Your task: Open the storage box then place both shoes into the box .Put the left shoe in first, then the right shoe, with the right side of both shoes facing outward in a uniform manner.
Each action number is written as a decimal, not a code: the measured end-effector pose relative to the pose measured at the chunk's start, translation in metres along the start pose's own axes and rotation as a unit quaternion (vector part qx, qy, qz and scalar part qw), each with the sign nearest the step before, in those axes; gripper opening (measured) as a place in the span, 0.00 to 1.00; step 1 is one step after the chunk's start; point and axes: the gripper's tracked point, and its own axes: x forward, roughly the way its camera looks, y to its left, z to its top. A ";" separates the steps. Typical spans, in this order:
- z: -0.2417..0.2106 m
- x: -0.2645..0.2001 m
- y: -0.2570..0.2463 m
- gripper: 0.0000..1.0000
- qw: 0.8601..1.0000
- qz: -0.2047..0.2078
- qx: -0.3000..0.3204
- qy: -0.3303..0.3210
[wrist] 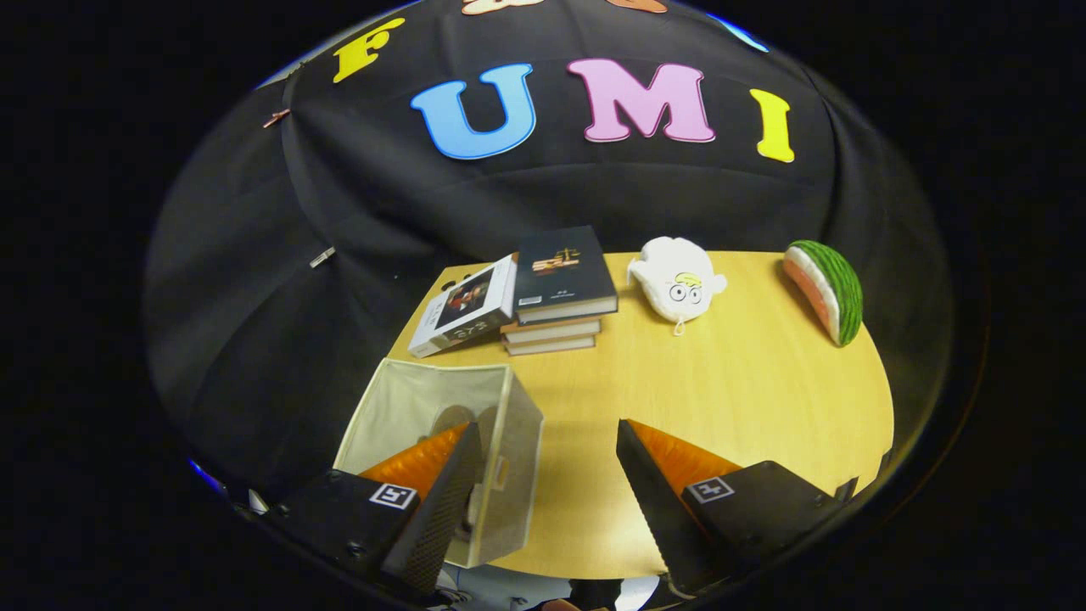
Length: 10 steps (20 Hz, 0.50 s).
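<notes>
A pale, translucent storage box (509,424) stands open-topped on the wooden table (730,399), at its near left corner. Something dark and rounded lies inside it, partly hidden by my left finger, and I cannot tell what it is. My gripper (547,437) is open and hovers above the table with nothing between its fingers. The left fingertip (458,450) is over the box's right wall, and the right fingertip (632,445) is over bare wood to the right of the box.
Beyond the box is a stack of books (556,301) with another book (467,305) leaning on its left side. A white plush toy (679,280) and a watermelon-slice cushion (827,288) lie further right along the far edge.
</notes>
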 end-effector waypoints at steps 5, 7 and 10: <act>0.031 -0.020 -0.072 0.99 0.998 -0.036 -0.013 -0.057; 0.042 -0.029 -0.099 0.99 0.996 -0.048 -0.017 -0.076; 0.052 -0.040 -0.136 0.99 0.993 -0.060 -0.024 -0.095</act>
